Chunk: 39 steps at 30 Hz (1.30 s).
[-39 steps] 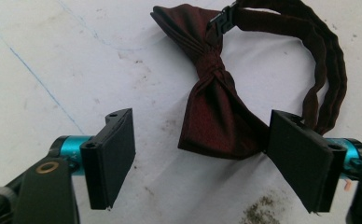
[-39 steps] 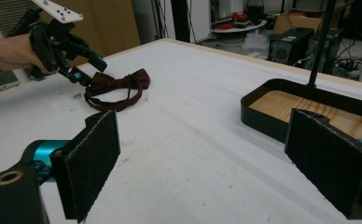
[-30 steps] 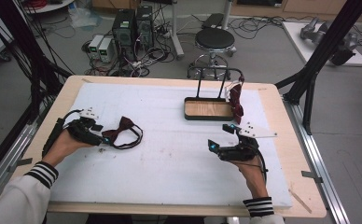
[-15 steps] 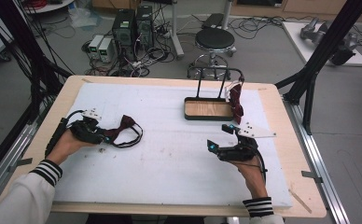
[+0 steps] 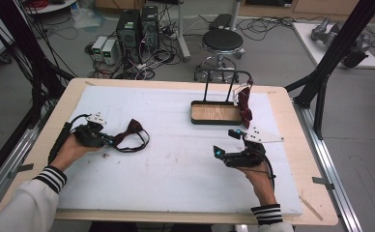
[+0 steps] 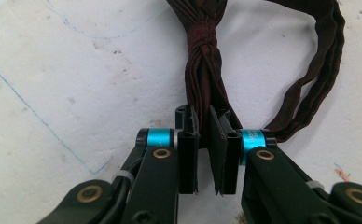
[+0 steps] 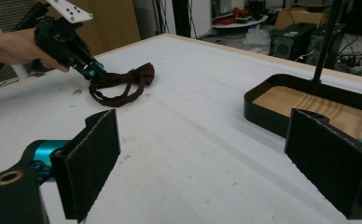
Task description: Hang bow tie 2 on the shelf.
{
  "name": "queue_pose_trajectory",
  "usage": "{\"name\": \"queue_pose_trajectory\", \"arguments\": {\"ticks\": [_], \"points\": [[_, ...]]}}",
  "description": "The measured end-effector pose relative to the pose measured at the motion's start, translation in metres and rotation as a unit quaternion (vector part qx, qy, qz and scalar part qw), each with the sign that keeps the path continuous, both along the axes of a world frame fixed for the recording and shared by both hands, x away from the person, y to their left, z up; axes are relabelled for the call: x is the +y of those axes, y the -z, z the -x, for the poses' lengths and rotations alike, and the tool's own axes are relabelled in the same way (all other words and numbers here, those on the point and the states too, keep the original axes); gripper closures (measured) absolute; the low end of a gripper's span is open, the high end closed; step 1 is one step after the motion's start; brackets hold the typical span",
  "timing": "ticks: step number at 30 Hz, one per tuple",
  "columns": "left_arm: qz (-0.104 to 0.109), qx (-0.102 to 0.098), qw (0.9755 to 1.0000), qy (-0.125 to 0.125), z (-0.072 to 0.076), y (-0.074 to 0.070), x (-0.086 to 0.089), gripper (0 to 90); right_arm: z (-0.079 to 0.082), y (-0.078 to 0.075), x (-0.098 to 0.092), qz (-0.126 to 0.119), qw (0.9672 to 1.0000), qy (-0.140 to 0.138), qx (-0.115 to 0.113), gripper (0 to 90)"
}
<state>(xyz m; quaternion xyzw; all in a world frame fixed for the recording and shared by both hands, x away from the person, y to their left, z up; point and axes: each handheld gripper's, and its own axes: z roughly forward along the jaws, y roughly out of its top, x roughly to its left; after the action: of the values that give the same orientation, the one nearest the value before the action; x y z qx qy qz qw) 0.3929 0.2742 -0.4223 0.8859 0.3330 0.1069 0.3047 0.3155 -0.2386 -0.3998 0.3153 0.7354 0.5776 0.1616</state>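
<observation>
On the left part of the white foam mat (image 5: 176,159), a dark maroon fabric bow tie with a looped strap (image 5: 130,137) lies flat on the surface. Its knotted centre points toward the left gripper (image 5: 109,140), and the strap curls away to the far side of the knot. In the left gripper view, the bunched end of the bow tie (image 6: 206,88) enters the gap between the two black jaws. The jaws stand nearly together with the fabric pinched between their pads (image 6: 187,149), so the left gripper (image 6: 206,156) is clamped on the cloth at table level. The person's left hand (image 5: 69,150) holds this gripper low, beside the mat's left edge.

The right gripper (image 5: 228,142) sits well apart from the bow tie, on the right part of the mat, held by the person's right hand (image 5: 260,179). In the right gripper view its jaws are spread wide, with nothing between the pads (image 7: 93,163). The bow tie (image 7: 121,84) and the left gripper (image 7: 91,71) appear farther off in that view.

A black-rimmed rectangular tray with a wooden floor (image 5: 215,113) stands on the far right part of the mat, just beyond the right gripper. A black wire frame (image 5: 226,82) rises from its far side, and a second dark maroon cloth piece (image 5: 244,104) hangs at the frame's right end. The mat rests on a light wooden table (image 5: 292,116).
</observation>
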Motion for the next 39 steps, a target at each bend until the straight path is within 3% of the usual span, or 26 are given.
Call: {"name": "queue_pose_trajectory", "arguments": {"ticks": [8, 13, 18, 24, 32, 39], "points": [[0.01, -0.018, 0.9998, 0.003, 0.003, -0.005, 0.003, 82.3, 0.0, 0.0, 0.001, 0.001, 1.0, -0.002, 0.002, 9.7], [0.038, -0.033, 0.9987, 0.008, 0.006, -0.007, 0.003, 82.2, 0.001, 0.0, 0.002, 0.009, 0.9999, -0.009, 0.003, 9.7], [0.049, -0.041, 0.9979, 0.011, 0.011, -0.009, 0.003, 82.2, 0.001, 0.0, 0.003, 0.011, 0.9998, -0.015, -0.003, 9.7], [0.077, -0.058, 0.9952, 0.017, 0.015, -0.016, 0.002, 82.1, 0.004, -0.001, 0.004, 0.011, 0.9994, -0.033, -0.006, 9.7], [0.089, -0.071, 0.9928, 0.037, 0.02, -0.027, -0.004, 82.1, 0.004, -0.002, 0.001, 0.003, 0.9996, -0.027, -0.002, 9.9], [0.106, -0.09, 0.9877, 0.071, 0.022, -0.038, -0.013, 82.1, 0.005, -0.003, 0.0, -0.009, 0.9992, -0.038, 0.002, 10.3]]}}
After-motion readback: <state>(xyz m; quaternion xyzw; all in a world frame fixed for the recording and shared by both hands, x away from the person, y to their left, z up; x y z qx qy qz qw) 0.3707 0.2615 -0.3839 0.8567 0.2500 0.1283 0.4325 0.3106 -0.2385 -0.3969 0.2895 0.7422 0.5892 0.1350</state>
